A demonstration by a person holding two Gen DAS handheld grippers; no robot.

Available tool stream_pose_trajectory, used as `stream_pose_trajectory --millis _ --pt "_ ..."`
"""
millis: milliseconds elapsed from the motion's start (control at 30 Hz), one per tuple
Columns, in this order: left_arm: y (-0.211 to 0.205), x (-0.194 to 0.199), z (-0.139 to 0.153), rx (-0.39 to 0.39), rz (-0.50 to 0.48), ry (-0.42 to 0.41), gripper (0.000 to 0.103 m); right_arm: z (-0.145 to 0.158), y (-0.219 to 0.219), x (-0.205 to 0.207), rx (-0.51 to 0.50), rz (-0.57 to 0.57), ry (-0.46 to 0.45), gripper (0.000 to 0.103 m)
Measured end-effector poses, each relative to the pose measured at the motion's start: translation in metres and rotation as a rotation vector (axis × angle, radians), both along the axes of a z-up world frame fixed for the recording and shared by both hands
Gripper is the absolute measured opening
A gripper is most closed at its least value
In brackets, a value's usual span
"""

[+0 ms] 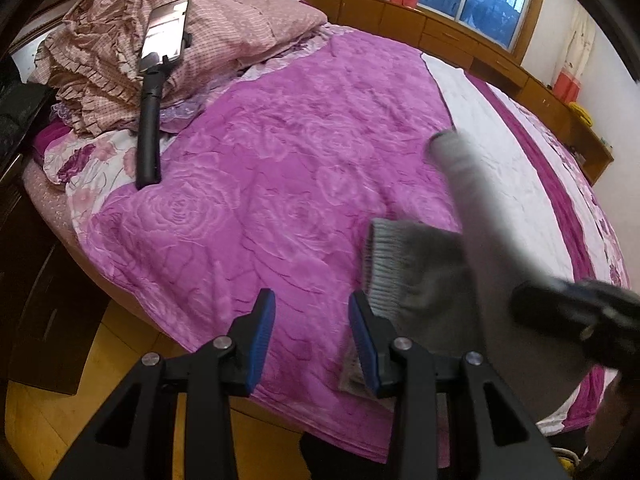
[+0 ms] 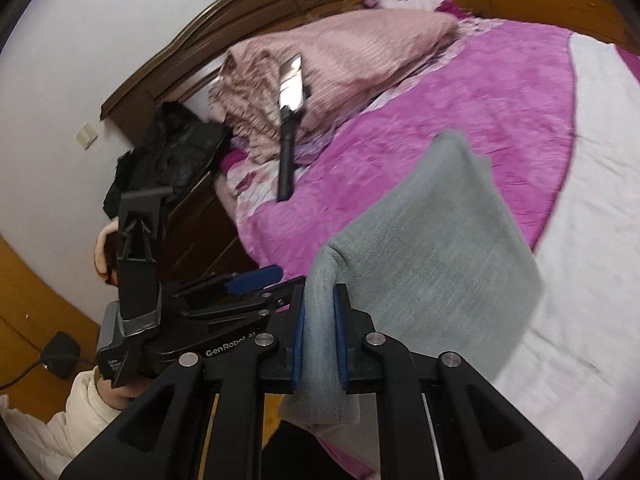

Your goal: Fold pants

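Both wrist views angled down from the bed's foot edge, close over it, sharing pillow end.

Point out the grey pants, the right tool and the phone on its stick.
grey pants [image 2: 432,248], right wrist view, flat of the lifted cloth.
right tool [image 2: 320,340], right wrist view, between its fingertips, clamped on cloth.
phone [image 1: 166,32], left wrist view, screen.

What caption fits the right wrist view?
Right gripper clamps grey pants above the pink bedspread.
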State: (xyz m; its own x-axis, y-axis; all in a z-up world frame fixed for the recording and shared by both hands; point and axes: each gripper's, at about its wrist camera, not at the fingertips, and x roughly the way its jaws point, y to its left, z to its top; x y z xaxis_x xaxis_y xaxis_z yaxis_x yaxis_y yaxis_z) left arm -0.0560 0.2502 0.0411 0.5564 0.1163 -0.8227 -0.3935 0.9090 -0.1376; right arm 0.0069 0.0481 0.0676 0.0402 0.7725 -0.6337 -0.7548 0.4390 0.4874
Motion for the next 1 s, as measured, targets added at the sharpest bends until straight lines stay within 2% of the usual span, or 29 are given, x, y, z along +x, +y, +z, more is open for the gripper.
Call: stream_pose_trajectory --millis 333,433,500,533,667,800,1000 --pt "0.031 0.008 -0.005 -0.033 0.008 0.014 0.040 -0.045 0.051 0.000 -0.076 0.057 0.040 0.006" --pt "0.034 0.013 -0.001 -0.078 -0.017 -0.004 0.040 -0.053 0.055 -0.002 -0.083 0.055 0.051 0.010" --pt "0.033 0.018 0.003 -0.138 -0.052 -0.020 0.043 -0.053 0.055 -0.005 -0.078 0.054 0.055 0.022" --pt "0.032 0.020 0.005 -0.157 -0.064 -0.027 0.046 -0.051 0.054 -0.007 -0.081 0.056 0.045 0.024" --pt "0.020 0.032 0.012 -0.204 -0.115 -0.046 0.054 -0.038 0.042 -0.020 -0.115 0.087 0.001 0.037" --pt "0.005 0.044 0.013 -0.219 -0.159 -0.042 0.056 -0.029 0.012 -0.028 -0.136 0.077 -0.039 0.047" --pt "-0.009 0.055 -0.005 -0.262 -0.206 0.022 0.056 -0.033 -0.035 -0.011 -0.210 -0.073 -0.061 0.048"
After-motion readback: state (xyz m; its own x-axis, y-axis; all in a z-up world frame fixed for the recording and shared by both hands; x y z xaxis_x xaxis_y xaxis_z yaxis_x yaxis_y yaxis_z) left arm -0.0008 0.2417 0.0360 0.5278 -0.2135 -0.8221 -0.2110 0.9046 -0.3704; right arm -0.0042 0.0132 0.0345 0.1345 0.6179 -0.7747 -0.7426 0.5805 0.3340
